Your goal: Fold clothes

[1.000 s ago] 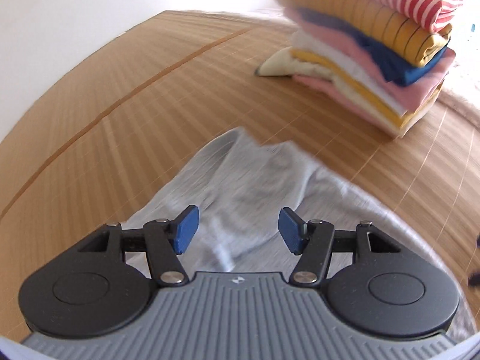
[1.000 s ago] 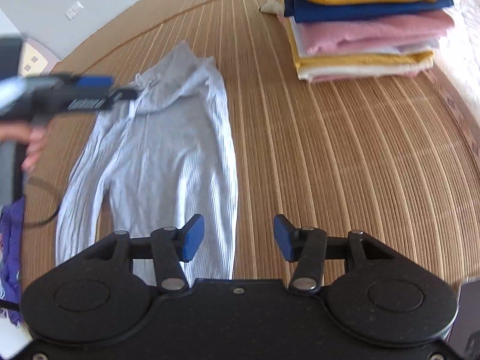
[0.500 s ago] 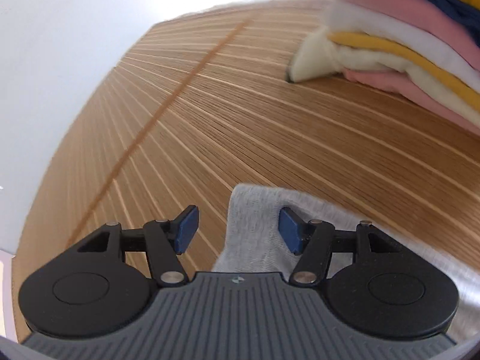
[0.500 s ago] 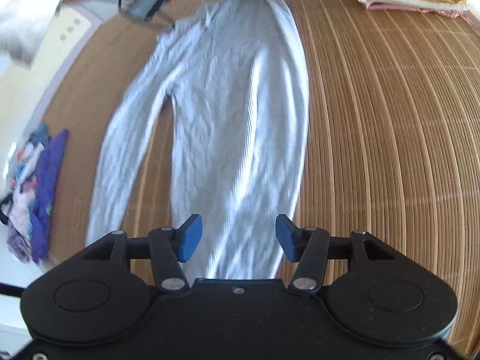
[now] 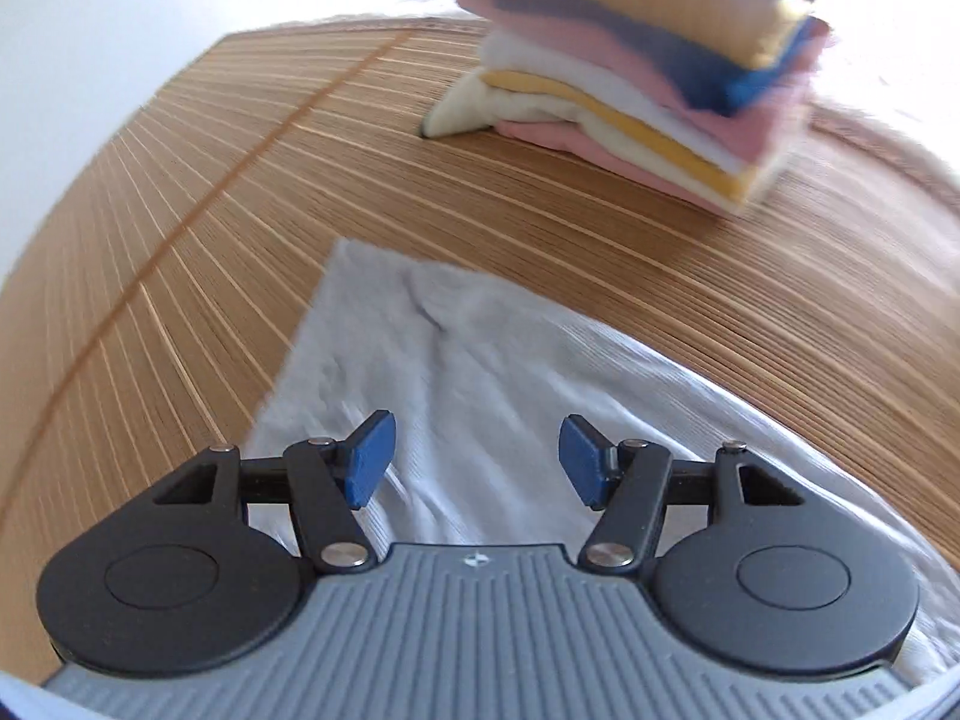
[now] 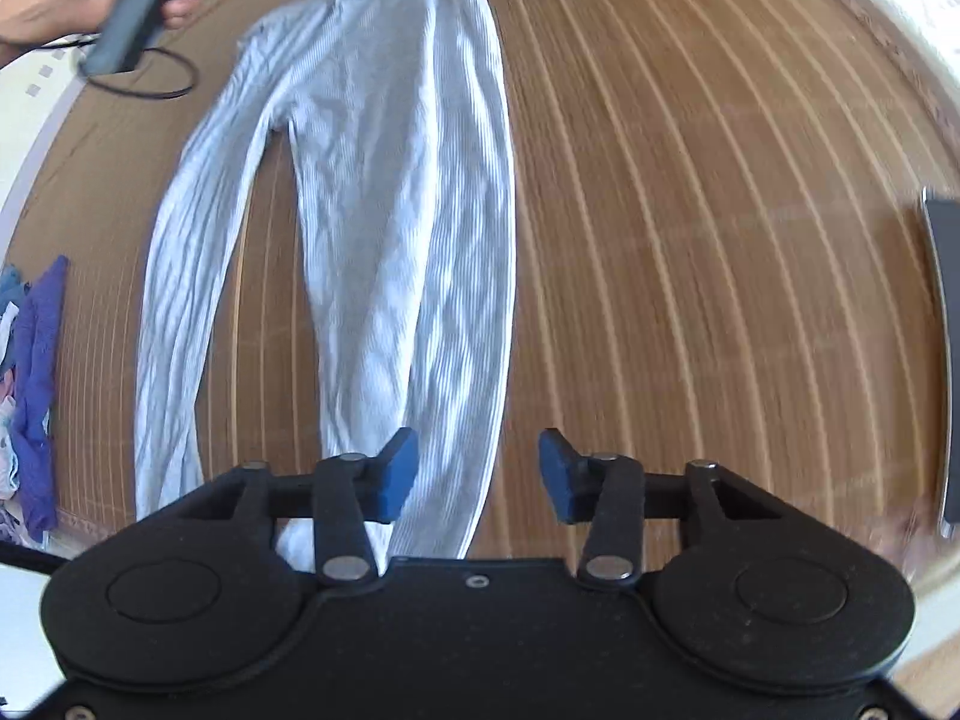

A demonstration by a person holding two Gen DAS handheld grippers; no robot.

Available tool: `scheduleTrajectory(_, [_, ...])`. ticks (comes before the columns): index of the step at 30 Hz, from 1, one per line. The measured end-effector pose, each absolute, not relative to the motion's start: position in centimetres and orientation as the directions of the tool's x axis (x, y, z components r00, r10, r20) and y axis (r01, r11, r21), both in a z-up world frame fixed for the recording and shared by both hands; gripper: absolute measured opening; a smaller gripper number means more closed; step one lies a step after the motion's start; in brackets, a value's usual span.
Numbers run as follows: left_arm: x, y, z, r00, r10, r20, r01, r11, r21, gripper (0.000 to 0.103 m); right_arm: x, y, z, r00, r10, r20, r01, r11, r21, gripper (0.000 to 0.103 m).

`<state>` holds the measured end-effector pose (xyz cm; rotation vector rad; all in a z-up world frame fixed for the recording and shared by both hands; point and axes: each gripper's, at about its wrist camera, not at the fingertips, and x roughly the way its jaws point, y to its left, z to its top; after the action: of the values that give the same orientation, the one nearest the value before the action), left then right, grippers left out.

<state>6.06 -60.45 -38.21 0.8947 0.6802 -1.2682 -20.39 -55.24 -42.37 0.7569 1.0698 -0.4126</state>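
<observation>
Grey ribbed top point(image 6: 384, 228) lies lengthwise mid-frame; my left hand-held gripper point(image 5: 474, 468) hovers agape at the collar, right hand-held gripper point(image 6: 477, 474) closing, nothing pinched, so seize both hem layers squarely.

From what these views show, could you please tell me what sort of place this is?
Probably a bedroom or laundry corner at home: a woven bamboo mat, a stack of folded clothes and a grey top spread out for folding.

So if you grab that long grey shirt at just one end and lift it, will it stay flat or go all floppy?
Probably floppy. The grey shirt lies limp and wrinkled on the bamboo mat, so it would likely sag and dangle. Its loose sleeve would probably trail behind. The thin ribbed cloth looks light, and it shouldn't slip much.
</observation>
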Motion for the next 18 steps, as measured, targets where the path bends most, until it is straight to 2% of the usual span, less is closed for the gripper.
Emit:
scheduleTrajectory(4, [2.2,-53.7,-38.6,0.038,-0.464,-0.885,0.998,0.069,0.007,0.067,-20.4,-53.5,-43.2,0.389,0.064,-0.919,0.685,0.648,0.334,0.045])
scheduleTrajectory(8, [-1.5,-47.8,-40.4,-0.119,-0.394,-0.911,0.964,0.174,-0.201,0.067,-20.4,-52.8,-43.8,0.37,0.038,-0.928,0.748,0.579,0.323,0.039])
scheduleTrajectory(9, [-2.3,-46.6,-40.9,-0.162,-0.382,-0.91,0.944,0.209,-0.255,0.067,-20.6,-52.8,-43.8,0.388,0.039,-0.921,0.759,0.553,0.343,0.029])
scheduleTrajectory(10, [-3.1,-45.5,-41.5,-0.196,-0.37,-0.908,0.923,0.243,-0.299,0.067,-20.7,-52.8,-44.0,0.402,0.046,-0.914,0.761,0.538,0.362,0.024])
scheduleTrajectory(11, [-3.9,-44.6,-42.0,-0.22,-0.359,-0.907,0.906,0.27,-0.326,0.067,-20.6,-52.7,-44.2,0.41,0.059,-0.91,0.757,0.535,0.375,0.011])
scheduleTrajectory(12, [-4.7,-43.8,-42.4,-0.232,-0.353,-0.906,0.891,0.296,-0.344,0.067,-20.5,-52.6,-44.3,0.407,0.062,-0.911,0.753,0.543,0.373,0.005])
scheduleTrajectory(15, [-6.3,-42.1,-42.9,-0.25,-0.36,-0.899,0.867,0.331,-0.373,0.067,-20.8,-52.7,-42.2,0.378,-0.063,-0.924,0.767,0.579,0.275,0.005])
scheduleTrajectory(18, [-7.6,-41.0,-42.8,-0.248,-0.357,-0.9,0.892,0.279,-0.356,0.067,-21.8,-53.4,-39.6,0.347,-0.229,-0.909,0.806,0.568,0.164,0.005])
